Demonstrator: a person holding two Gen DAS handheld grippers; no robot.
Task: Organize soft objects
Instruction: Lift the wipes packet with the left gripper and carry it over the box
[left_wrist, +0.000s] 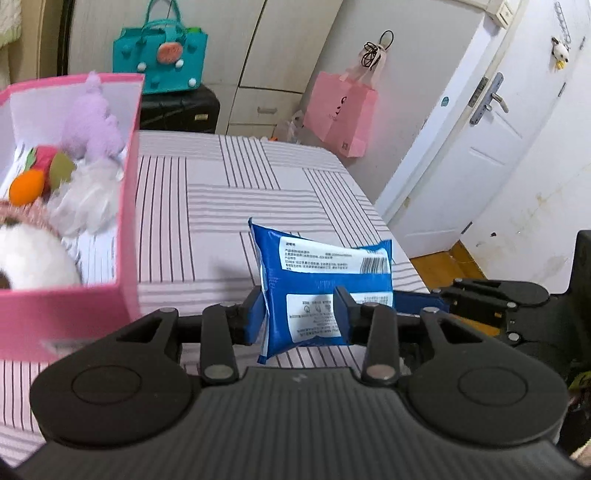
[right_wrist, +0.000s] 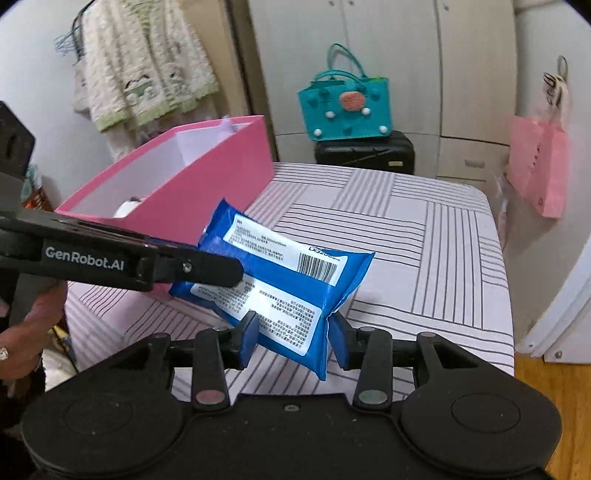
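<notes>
A blue wet-wipe pack (left_wrist: 321, 258) (right_wrist: 280, 266) with white labels hangs just above the striped bed (left_wrist: 229, 192). My left gripper (left_wrist: 299, 317) is shut on its near left end. My right gripper (right_wrist: 295, 338) is shut on its right end. The right wrist view shows a left gripper finger (right_wrist: 207, 271) pressing on the pack from the side. To the left stands an open pink box (left_wrist: 127, 221) (right_wrist: 207, 184). It holds a purple plush (left_wrist: 92, 122), an orange toy (left_wrist: 26, 188) and a white plush (left_wrist: 33, 258).
A teal bag (left_wrist: 160, 55) sits on a black suitcase (left_wrist: 181, 109) past the bed's far edge. A pink paper bag (left_wrist: 341, 110) hangs on the wardrobe, with a white door (left_wrist: 480, 129) at right. A person's hand (right_wrist: 22, 332) holds the left gripper. A garment (right_wrist: 147, 66) hangs behind the box.
</notes>
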